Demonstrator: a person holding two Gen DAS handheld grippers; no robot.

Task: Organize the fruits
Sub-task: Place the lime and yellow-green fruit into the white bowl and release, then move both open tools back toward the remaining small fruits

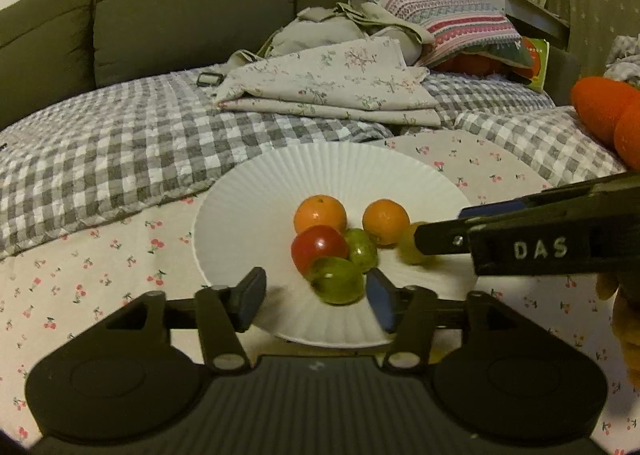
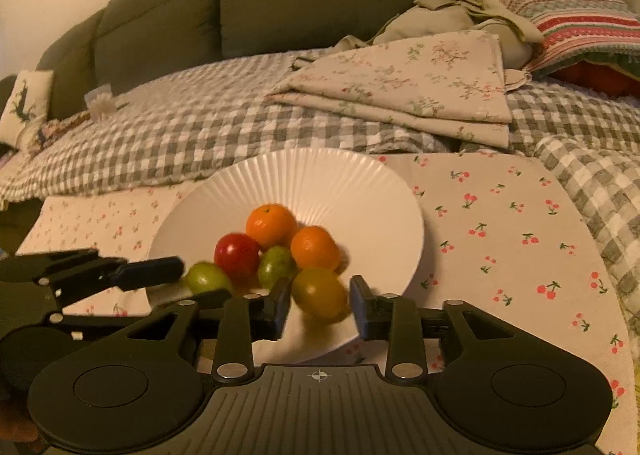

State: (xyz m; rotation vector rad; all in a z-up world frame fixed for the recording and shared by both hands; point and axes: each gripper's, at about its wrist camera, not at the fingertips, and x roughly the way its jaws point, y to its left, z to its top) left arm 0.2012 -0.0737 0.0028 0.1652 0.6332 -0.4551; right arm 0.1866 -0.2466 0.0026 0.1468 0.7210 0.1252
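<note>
I count six fruits piled on the white ribbed plate (image 1: pixel 256 191): two tangerines (image 2: pixel 271 225), a red one (image 1: pixel 318 253) and three green. My left gripper (image 1: pixel 316 297) and right gripper (image 2: pixel 320 307) each stand released around a green fruit (image 2: pixel 318 293), pads apart from it. No loose fruit shows on the cherry-print cloth (image 2: pixel 500 223), so I judge the gathering nearly done
</note>
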